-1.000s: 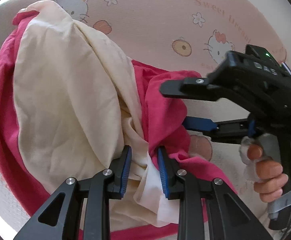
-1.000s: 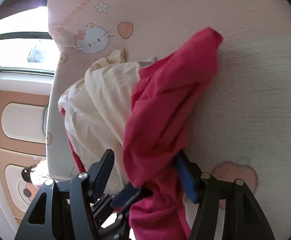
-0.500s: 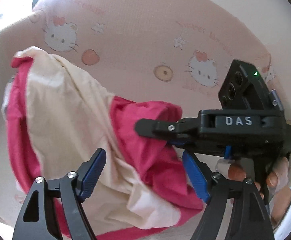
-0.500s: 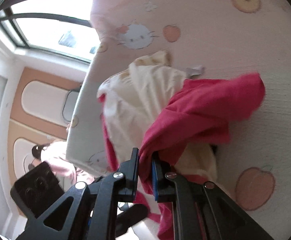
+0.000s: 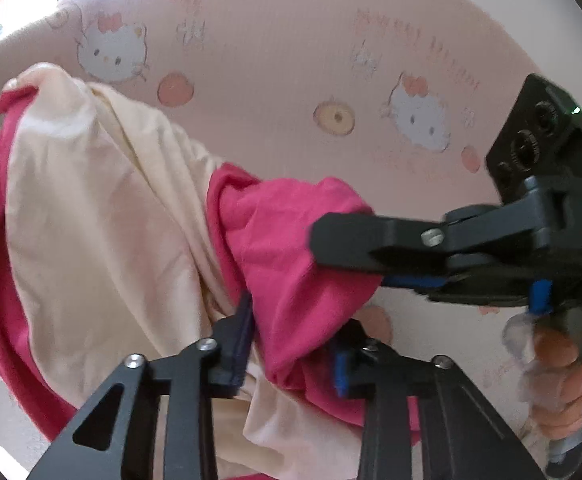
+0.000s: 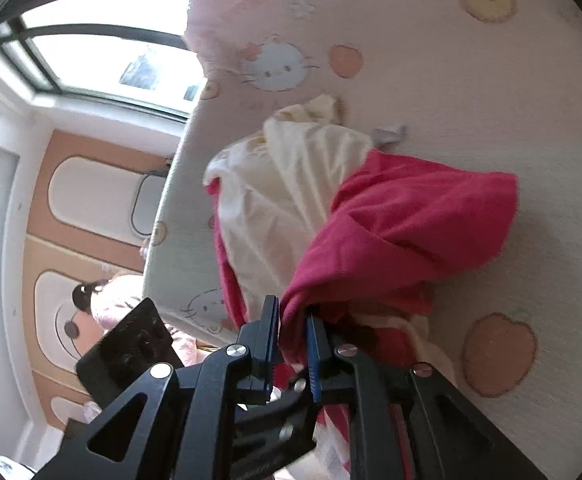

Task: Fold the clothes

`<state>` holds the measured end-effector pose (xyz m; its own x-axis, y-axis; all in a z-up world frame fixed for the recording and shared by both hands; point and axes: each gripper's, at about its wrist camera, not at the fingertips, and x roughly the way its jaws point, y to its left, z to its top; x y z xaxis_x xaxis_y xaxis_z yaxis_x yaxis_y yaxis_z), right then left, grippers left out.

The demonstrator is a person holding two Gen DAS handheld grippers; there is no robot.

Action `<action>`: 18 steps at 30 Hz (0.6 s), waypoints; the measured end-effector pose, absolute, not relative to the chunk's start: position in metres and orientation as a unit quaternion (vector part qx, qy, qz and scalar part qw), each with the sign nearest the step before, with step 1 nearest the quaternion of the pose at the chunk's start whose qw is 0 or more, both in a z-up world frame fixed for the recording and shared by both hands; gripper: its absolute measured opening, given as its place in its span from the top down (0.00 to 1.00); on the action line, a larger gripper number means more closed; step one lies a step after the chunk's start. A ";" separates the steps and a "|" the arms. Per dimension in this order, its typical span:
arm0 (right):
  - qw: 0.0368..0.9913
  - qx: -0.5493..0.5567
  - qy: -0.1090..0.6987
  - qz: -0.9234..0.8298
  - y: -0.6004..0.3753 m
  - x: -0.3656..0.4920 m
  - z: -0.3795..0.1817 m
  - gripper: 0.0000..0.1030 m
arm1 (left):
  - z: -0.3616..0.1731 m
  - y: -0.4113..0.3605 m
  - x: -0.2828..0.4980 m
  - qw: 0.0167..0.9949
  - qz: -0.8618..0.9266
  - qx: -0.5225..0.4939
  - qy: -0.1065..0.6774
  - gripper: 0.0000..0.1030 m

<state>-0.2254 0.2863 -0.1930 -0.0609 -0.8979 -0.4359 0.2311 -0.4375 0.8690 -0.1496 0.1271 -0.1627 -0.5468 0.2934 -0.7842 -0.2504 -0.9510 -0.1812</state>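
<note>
Two grippers pinch one garment, pink outside with cream lining, bunched on the bed sheet. Soft, light, limp; best held at hems or corners. Left gripper, open wide half a second ago, has just closed on the pink fold; right gripper clamps it too.

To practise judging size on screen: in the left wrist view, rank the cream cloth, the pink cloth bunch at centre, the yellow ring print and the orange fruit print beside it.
1. cream cloth
2. pink cloth bunch
3. yellow ring print and orange fruit print: alike, so unranked.
</note>
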 end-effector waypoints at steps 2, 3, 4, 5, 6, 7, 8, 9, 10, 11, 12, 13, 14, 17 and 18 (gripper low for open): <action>0.412 0.540 -0.312 -0.664 0.290 -0.226 -0.196 0.87 | -0.166 0.127 -0.152 0.149 0.879 -0.453 -0.017 0.77; 0.403 0.542 -0.311 -0.669 0.292 -0.226 -0.196 0.76 | -0.167 0.125 -0.152 0.149 0.879 -0.453 -0.021 0.77; 0.387 0.546 -0.304 -0.678 0.293 -0.226 -0.196 0.67 | -0.167 0.122 -0.151 0.149 0.878 -0.453 -0.025 0.77; 0.371 0.548 -0.294 -0.690 0.292 -0.226 -0.196 0.46 | -0.167 0.118 -0.150 0.148 0.877 -0.456 -0.030 0.77; 0.355 0.550 -0.283 -0.701 0.292 -0.226 -0.195 0.36 | -0.167 0.116 -0.150 0.148 0.877 -0.457 -0.032 0.77; 0.343 0.550 -0.281 -0.708 0.293 -0.227 -0.196 0.36 | -0.167 0.113 -0.149 0.147 0.876 -0.457 -0.035 0.77; 0.330 0.549 -0.278 -0.715 0.294 -0.228 -0.197 0.36 | -0.167 0.111 -0.149 0.146 0.876 -0.458 -0.038 0.77; 0.321 0.553 -0.280 -0.716 0.294 -0.230 -0.200 0.35 | -0.168 0.112 -0.149 0.145 0.876 -0.459 -0.039 0.77; 0.317 0.558 -0.288 -0.711 0.293 -0.233 -0.205 0.35 | -0.169 0.112 -0.150 0.145 0.875 -0.460 -0.040 0.77; 0.314 0.563 -0.295 -0.705 0.293 -0.236 -0.211 0.35 | -0.170 0.113 -0.150 0.144 0.875 -0.461 -0.041 0.77; 0.308 0.567 -0.302 -0.702 0.292 -0.239 -0.216 0.35 | -0.171 0.113 -0.151 0.144 0.874 -0.462 -0.040 0.77; 0.301 0.572 -0.308 -0.698 0.291 -0.243 -0.221 0.35 | -0.171 0.112 -0.152 0.143 0.874 -0.463 -0.039 0.77; 0.299 0.576 -0.309 -0.696 0.288 -0.245 -0.225 0.35 | -0.171 0.108 -0.149 0.142 0.874 -0.463 -0.037 0.77; 0.291 0.579 -0.308 -0.697 0.279 -0.251 -0.233 0.35 | -0.172 0.106 -0.149 0.141 0.873 -0.465 -0.036 0.77; 0.289 0.578 -0.305 -0.700 0.275 -0.252 -0.235 0.35 | -0.172 0.106 -0.150 0.140 0.873 -0.466 -0.036 0.77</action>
<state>-0.2516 0.2752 -0.2348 -0.1657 -0.7564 -0.6328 0.0519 -0.6475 0.7603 -0.1498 0.1061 -0.1724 -0.5264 0.2780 -0.8035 -0.2111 -0.9582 -0.1932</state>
